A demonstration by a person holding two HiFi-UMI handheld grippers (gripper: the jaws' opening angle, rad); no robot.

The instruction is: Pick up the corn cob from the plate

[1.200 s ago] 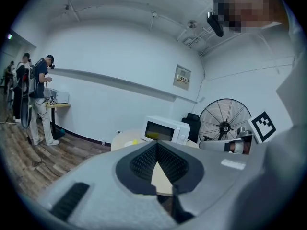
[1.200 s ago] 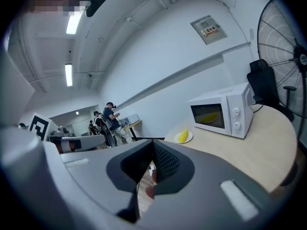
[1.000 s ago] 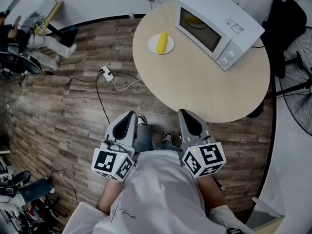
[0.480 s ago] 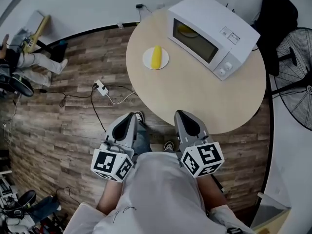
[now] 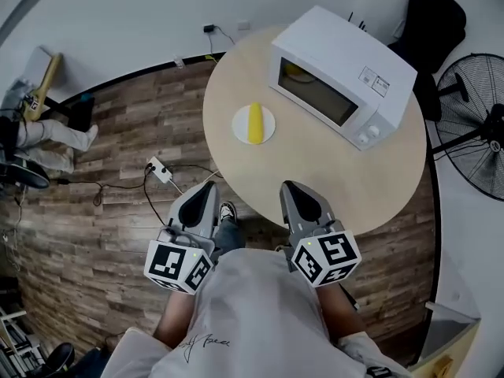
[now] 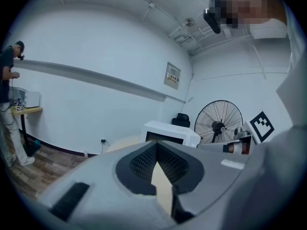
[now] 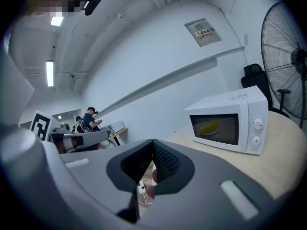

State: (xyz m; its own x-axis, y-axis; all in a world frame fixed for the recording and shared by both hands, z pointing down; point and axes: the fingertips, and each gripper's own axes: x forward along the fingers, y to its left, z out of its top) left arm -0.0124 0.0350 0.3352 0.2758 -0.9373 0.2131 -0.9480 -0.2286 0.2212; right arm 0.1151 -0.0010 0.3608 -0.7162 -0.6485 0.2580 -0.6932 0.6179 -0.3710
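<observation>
Wood-plank flooring (image 5: 94, 227) and a plain white wall frame a round, pale bench (image 5: 315, 164), and the task is at its very start. The corn cob (image 5: 254, 123) lies untouched on the small white plate (image 5: 239, 126), near the bench's left part, its length running roughly away from the person. Just beside the plate, to the right, stands a white microwave (image 5: 342, 77) with its door shut and something yellow showing behind the glass; that item is not the cob to fetch.

Nearer the person, at the bench's near edge, the right hand-held gripper (image 5: 289, 186) points toward the bench with its jaws pressed together and nothing between them. The left hand-held gripper (image 5: 207, 187) is over the floor just off the bench edge, its jaws likewise meeting at the tips and empty. Both are well apart from the plate, and neither gripper view shows the cob in front of its jaws.

So nothing of the pick-up is done. What is left, as I judge it: bring one gripper over the plate, spread its jaws, settle them on either side of the cob, close, and lift it clear. A standing fan (image 5: 472, 116) off to the right plays no part.
</observation>
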